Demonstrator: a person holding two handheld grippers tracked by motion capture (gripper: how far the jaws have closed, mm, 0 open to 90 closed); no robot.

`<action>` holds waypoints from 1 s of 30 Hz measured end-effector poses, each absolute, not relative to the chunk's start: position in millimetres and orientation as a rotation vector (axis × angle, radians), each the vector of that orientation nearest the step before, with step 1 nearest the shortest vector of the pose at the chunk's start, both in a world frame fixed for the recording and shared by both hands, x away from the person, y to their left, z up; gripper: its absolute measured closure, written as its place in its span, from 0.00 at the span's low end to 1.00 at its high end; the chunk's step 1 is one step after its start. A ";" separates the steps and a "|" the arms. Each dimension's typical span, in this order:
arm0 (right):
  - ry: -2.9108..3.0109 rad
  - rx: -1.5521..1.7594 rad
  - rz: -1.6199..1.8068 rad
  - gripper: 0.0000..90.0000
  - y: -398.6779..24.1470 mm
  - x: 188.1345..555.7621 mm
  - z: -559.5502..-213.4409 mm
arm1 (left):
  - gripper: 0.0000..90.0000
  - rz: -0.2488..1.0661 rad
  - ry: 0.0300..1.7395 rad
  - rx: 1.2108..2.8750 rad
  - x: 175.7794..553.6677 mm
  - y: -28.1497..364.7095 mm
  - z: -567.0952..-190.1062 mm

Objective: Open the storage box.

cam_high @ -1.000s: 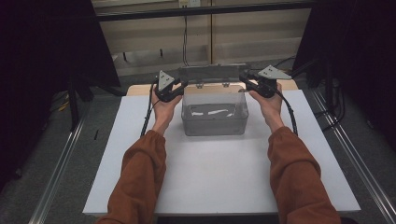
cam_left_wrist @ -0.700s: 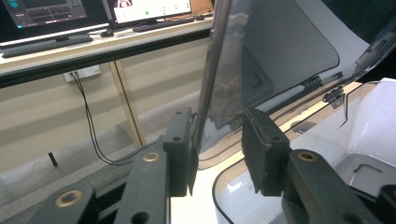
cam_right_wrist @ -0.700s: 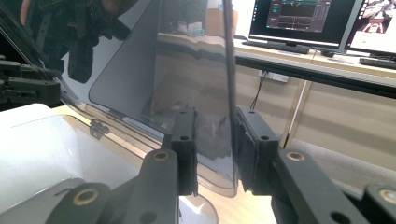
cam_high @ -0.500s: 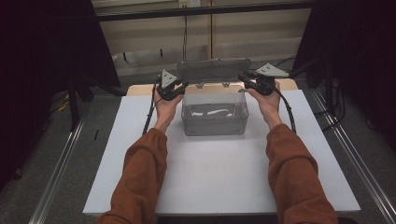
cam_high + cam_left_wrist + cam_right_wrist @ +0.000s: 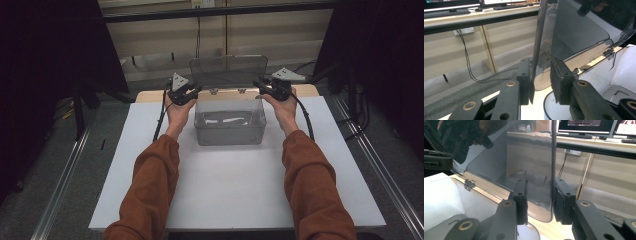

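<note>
A clear plastic box (image 5: 229,131) stands at the far middle of the white table top (image 5: 235,190), with something white and thin (image 5: 227,119) lying inside. Its hinged clear lid (image 5: 228,70) stands nearly upright at the back. My left gripper (image 5: 196,90) grips the lid's left edge, my right gripper (image 5: 257,84) its right edge. In the left gripper view the jaws (image 5: 540,80) straddle the lid's rim (image 5: 536,50), which lies against one pad. In the right gripper view the jaws (image 5: 540,200) bracket the other rim (image 5: 553,157) the same way.
A dark bar (image 5: 215,11) and a pale wall panel lie behind the table. Metal rails (image 5: 65,185) run along both sides on the grey floor. A desk with monitors (image 5: 586,125) stands beyond. Cables (image 5: 469,62) hang down the wall.
The lid has swung up from a low tilt to nearly upright. Both grippers stayed on its side edges and shifted only slightly with it.
</note>
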State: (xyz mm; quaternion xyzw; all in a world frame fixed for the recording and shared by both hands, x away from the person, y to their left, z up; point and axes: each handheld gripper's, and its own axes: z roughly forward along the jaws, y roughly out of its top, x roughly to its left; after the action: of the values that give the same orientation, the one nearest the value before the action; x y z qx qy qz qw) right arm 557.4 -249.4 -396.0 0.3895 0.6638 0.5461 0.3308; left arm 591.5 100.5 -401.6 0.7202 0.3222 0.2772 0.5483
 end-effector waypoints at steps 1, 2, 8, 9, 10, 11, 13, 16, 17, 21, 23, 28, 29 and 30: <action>1.735 1.026 1.431 0.75 -249.4 558.3 -396.7 | 0.79 0.655 0.765 1.709 592.2 100.8 -401.1; 1.735 1.033 1.430 0.75 -249.6 559.2 -397.7 | 0.79 0.654 0.766 1.713 592.7 100.9 -400.6; 1.755 1.059 1.389 0.78 -249.6 564.0 -405.9 | 0.80 0.639 0.802 1.713 596.1 98.6 -399.0; 1.761 1.060 1.377 0.78 -249.1 564.8 -407.4 | 0.79 0.641 0.810 1.714 596.6 98.0 -398.5; 1.758 1.074 1.380 0.78 -248.7 565.5 -408.7 | 0.79 0.636 0.817 1.717 597.1 98.0 -397.9; 1.754 1.080 1.383 0.78 -248.6 566.5 -409.4 | 0.80 0.628 0.826 1.710 598.0 98.1 -397.7; 1.752 1.089 1.393 0.79 -248.9 568.4 -409.7 | 0.80 0.617 0.839 1.706 598.7 98.6 -397.9; 1.762 1.101 1.400 0.79 -249.6 570.1 -408.6 | 0.81 0.604 0.846 1.706 600.4 98.7 -398.2; 1.766 1.106 1.398 0.80 -249.9 570.4 -408.1 | 0.81 0.601 0.849 1.705 601.1 98.7 -398.4; 1.769 1.120 1.403 0.82 -251.6 571.8 -407.9 | 0.80 0.587 0.863 1.708 604.3 97.6 -398.9; 1.770 1.129 1.403 0.82 -251.4 573.2 -407.7 | 0.78 0.588 0.870 1.720 606.4 96.3 -398.8; 1.769 1.174 1.427 0.83 -252.7 576.5 -407.4 | 0.77 0.548 0.908 1.705 610.0 95.1 -399.7; 1.769 1.179 1.432 0.83 -253.1 577.1 -407.4 | 0.78 0.535 0.910 1.710 610.7 95.8 -399.8; 1.768 1.194 1.438 0.83 -253.4 577.5 -407.4 | 0.78 0.523 0.913 1.704 611.2 96.0 -400.1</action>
State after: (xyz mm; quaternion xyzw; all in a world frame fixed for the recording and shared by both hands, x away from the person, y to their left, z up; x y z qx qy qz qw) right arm 577.5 -253.4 -407.4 0.4454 0.6596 0.5365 0.2805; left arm 611.2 96.0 -400.1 0.7166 0.3840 0.2200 0.5390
